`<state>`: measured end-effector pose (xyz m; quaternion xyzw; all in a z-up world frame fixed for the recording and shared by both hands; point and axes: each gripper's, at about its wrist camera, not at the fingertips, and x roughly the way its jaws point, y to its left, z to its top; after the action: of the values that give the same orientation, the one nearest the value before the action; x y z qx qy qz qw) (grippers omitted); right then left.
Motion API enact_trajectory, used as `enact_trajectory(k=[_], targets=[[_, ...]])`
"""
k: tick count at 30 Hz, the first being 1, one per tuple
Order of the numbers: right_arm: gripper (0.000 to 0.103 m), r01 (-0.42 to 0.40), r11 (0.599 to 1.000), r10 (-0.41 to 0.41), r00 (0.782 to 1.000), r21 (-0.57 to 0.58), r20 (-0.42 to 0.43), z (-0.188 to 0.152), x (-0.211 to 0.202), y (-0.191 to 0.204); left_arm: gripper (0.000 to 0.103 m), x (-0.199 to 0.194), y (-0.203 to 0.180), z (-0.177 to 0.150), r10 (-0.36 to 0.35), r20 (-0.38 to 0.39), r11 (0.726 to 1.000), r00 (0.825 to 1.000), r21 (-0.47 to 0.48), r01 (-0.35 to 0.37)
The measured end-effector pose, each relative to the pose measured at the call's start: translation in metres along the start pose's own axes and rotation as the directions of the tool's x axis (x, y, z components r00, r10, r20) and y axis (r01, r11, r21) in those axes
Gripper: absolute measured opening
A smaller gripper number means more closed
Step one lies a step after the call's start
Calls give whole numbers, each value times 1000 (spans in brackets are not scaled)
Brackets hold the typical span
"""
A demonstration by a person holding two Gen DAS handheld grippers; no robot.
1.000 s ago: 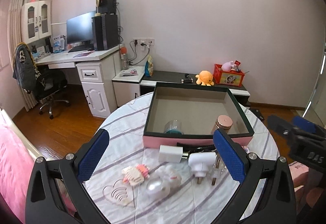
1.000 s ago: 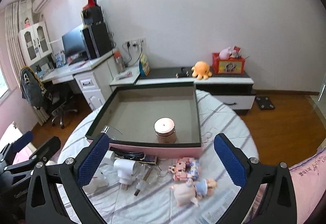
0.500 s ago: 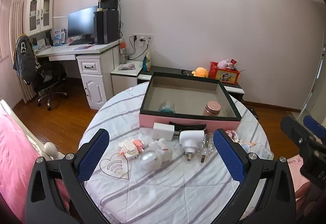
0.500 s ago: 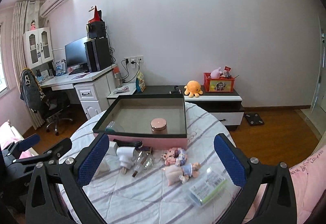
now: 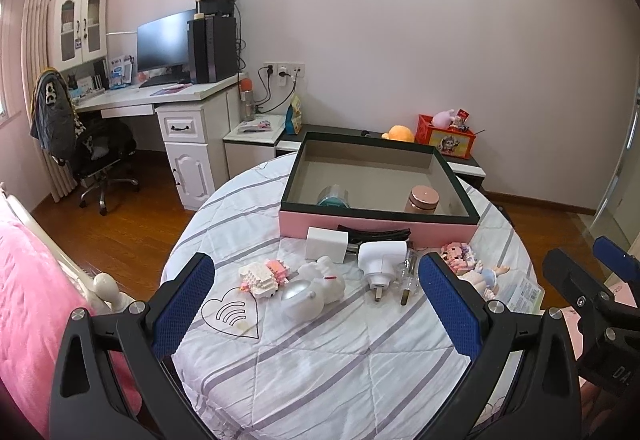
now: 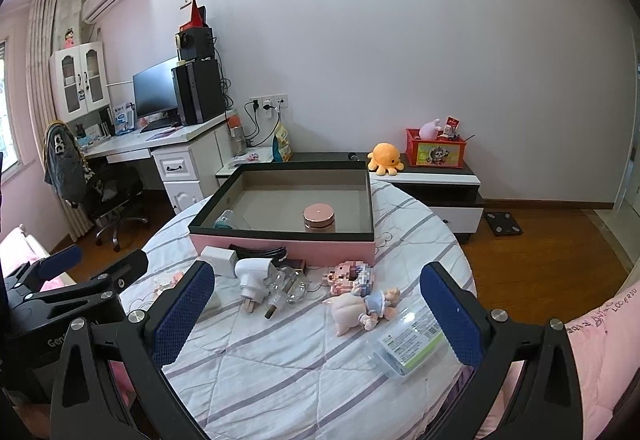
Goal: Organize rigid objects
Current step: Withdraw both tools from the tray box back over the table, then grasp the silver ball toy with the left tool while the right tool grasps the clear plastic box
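A pink box with a dark rim (image 5: pixel 378 226) (image 6: pixel 280 246) stands on the round table; inside are a rose-gold capped jar (image 5: pixel 423 199) (image 6: pixel 319 217) and a teal-based clear jar (image 5: pixel 334 197). In front lie a white adapter cube (image 5: pixel 326 244), a white plug (image 5: pixel 382 266) (image 6: pixel 254 274), a clear bulb (image 6: pixel 286 286), a white figure with a silver dome (image 5: pixel 312 288), block toys (image 5: pixel 264 276) (image 6: pixel 352 274), a doll (image 6: pixel 362 308) and a clear packet (image 6: pixel 410 344). My left gripper (image 5: pixel 320 304) and right gripper (image 6: pixel 316 308) hover open above the table's near side, both empty.
The table wears a white quilted cloth with grey stripes (image 5: pixel 320 360). A pink bed (image 5: pixel 28 304) lies at left, a desk with monitor and office chair (image 5: pixel 104 156) behind, and a low cabinet with an orange plush (image 6: pixel 384 158) against the wall.
Both grippers have pulled back and upward from the box, so more of the table and room shows. Nothing on the table has shifted, and both stay open.
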<state>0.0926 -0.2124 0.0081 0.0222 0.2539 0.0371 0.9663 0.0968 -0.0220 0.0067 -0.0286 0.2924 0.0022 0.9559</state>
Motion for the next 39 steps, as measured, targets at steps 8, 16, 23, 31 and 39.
enact_trajectory(k=[8,16,23,31,39], targets=[[103,4,1000,-4,1000,-8,-23,-6,7,0,103,8,4,-7,17,-23,1000,1000,1,-17],[103,85,996,-82,982,12,-169,-51,41,-35,103,43,17,-49,11,-120,1000,993,4,-11],[103,121,992,-111,963,26,-246,-71,61,-56,103,71,11,-74,-6,-191,1000,982,22,10],[103,149,988,-131,948,40,-291,-77,84,-70,103,98,14,-66,23,-179,999,984,38,-16],[103,170,983,-138,935,70,-326,-76,108,-79,95,128,10,-58,-27,-196,997,980,68,41]])
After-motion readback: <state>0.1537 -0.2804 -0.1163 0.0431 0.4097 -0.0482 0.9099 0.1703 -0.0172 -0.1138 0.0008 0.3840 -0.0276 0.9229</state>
